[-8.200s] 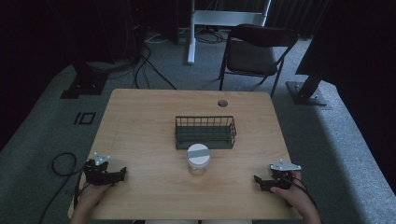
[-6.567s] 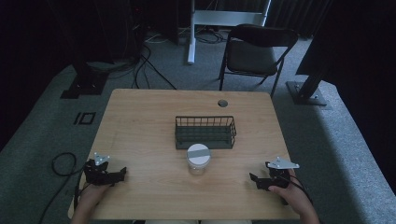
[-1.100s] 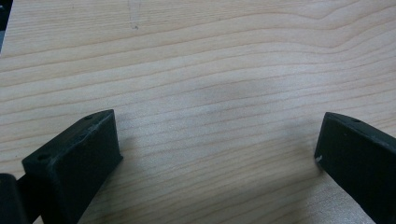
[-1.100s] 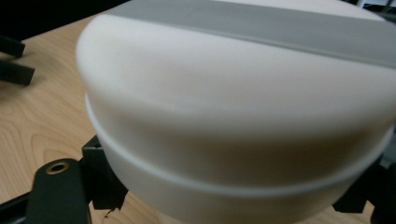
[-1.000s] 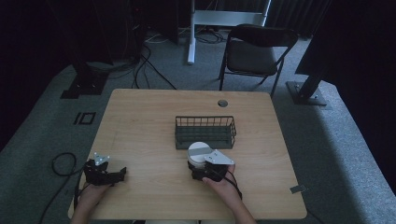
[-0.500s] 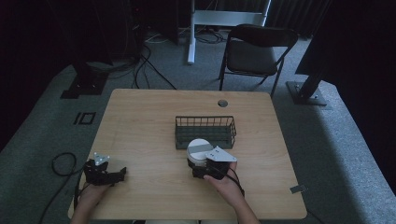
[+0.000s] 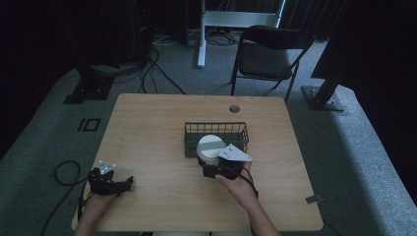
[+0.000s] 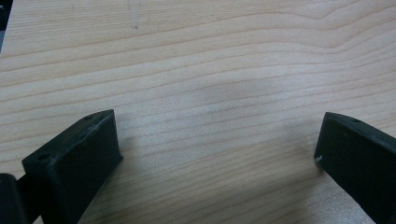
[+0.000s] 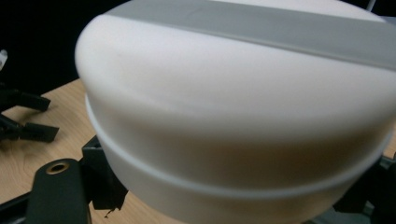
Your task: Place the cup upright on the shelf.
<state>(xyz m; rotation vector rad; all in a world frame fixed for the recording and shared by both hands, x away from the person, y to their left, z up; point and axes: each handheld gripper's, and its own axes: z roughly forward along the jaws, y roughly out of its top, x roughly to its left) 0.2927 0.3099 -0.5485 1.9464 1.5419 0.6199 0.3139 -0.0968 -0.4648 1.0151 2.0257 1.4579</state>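
- The white container [image 7: 210, 147] with a grey stripe across its lid stands a little right of the centre of the high view, on the table [image 7: 157, 128], just in front of the wire basket [image 7: 216, 132]; whether it touches the basket I cannot tell.
- The right tongs [image 7: 216, 169] are at the container's near side, just below it in the high view, with the grey three-cornered plate on top and the person's right hand [image 7: 241, 184] behind them.
- In the right gripper view the container [image 9: 233, 107] takes up most of the frame, its lid seam running as a thin ridge across the lower half; a black jaw shows at the lower left and another at the lower right edge, one on each side of the container's body.
- The right tongs look clenched around the container, the jaws close against its wall.
- The left tongs [image 7: 129, 183] rest at the lower left of the high view, on the table near its front edge, held by the left hand [image 7: 96, 201], well apart from the container.
- In the left gripper view the left tongs [image 8: 217, 154] are released: the two black jaws stand wide apart at the lower corners, with bare wood grain between them.
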